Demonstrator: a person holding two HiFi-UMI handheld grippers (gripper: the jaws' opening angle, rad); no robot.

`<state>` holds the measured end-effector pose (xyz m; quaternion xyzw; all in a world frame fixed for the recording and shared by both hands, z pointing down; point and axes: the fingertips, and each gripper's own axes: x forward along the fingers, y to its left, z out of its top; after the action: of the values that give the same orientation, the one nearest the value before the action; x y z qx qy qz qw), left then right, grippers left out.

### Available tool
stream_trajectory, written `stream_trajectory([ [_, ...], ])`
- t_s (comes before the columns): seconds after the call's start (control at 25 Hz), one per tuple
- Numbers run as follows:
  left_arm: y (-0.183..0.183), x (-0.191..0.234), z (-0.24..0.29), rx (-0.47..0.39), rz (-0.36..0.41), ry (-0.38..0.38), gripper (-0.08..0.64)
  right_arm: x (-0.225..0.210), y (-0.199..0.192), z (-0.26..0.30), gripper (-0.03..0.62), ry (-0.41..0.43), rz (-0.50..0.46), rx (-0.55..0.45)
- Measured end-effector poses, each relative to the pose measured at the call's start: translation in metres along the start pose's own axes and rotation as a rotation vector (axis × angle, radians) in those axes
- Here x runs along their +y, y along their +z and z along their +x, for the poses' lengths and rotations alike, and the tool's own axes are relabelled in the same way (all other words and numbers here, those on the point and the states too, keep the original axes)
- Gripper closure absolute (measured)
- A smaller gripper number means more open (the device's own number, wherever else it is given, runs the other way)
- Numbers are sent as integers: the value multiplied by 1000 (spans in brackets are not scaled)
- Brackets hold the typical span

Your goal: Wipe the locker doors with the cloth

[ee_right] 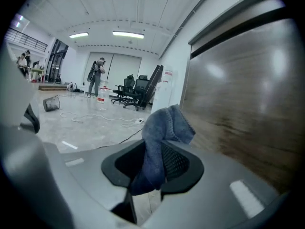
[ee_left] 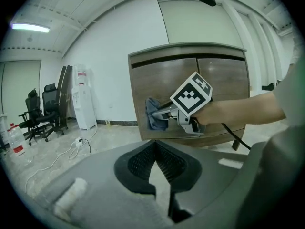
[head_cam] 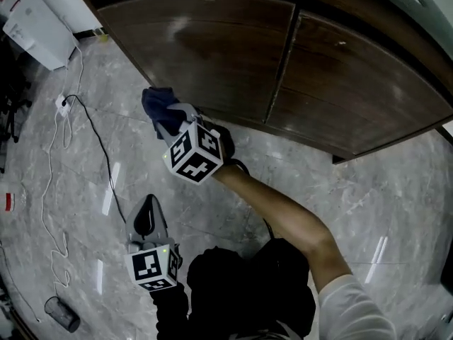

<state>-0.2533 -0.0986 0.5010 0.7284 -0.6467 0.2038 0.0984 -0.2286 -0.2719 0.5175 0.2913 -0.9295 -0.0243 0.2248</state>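
Blue cloth (ee_right: 162, 128) bunched between the jaws of the right gripper (ee_right: 152, 162), pads clamped on its lower fold. So is wiping under way?

About to be, I'd judge. The cloth's free end stands above the jaws, and the locker doors (ee_right: 248, 89) lie just to their right. In the head view the cloth sits at the lower edge of the left door (head_cam: 205, 55).

And the left gripper (ee_left: 153, 157)?

Its jaws are closed on each other, with nothing between them. It hangs low, well back from the doors, and looks idle.

What does the next move call for?

Pressing the cloth flat against the wood ahead of the jaws, then sweeping it across the panel. The right door (head_cam: 354, 83) lies well beyond the jaws, so I think most of the job is left.

Anything you can't make out?

Whether cloth and door actually touch; no view settles it. The doors' top edge is cut off in the right gripper view. The office chairs (ee_right: 136, 87) far beyond the jaws are too small to read.
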Motion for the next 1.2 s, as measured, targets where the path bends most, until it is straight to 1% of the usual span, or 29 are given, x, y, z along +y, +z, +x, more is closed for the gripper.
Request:
stream_trajectory([
  [0.2, 84, -41, -35, 43, 13, -62, 557, -3, 33, -94, 482, 19, 56, -2],
  [0.32, 141, -58, -59, 55, 20, -91, 557, -10, 49, -159, 482, -4, 111, 5],
  [0.48, 221, -83, -98, 52, 34, -146, 558, -28, 79, -266, 483, -109, 226, 13],
  [0.6, 285, -101, -130, 53, 43, -177, 560, -40, 119, -351, 483, -196, 282, 8],
  [0.76, 381, -127, -171, -27, 49, -233, 558, -63, 189, -458, 483, -345, 357, -32],
  [0.88, 440, -141, -210, -79, 47, -245, 558, -65, 236, -527, 483, -416, 439, -55],
  [0.96, 470, -151, -234, -94, 50, -267, 558, -65, 266, -566, 483, -446, 465, -72],
  [1.08, 505, -161, -264, -113, 61, -303, 558, -67, 305, -616, 483, -504, 474, -93],
  [1.2, 531, -164, -293, -138, 75, -338, 558, -64, 327, -656, 483, -570, 463, -93],
])
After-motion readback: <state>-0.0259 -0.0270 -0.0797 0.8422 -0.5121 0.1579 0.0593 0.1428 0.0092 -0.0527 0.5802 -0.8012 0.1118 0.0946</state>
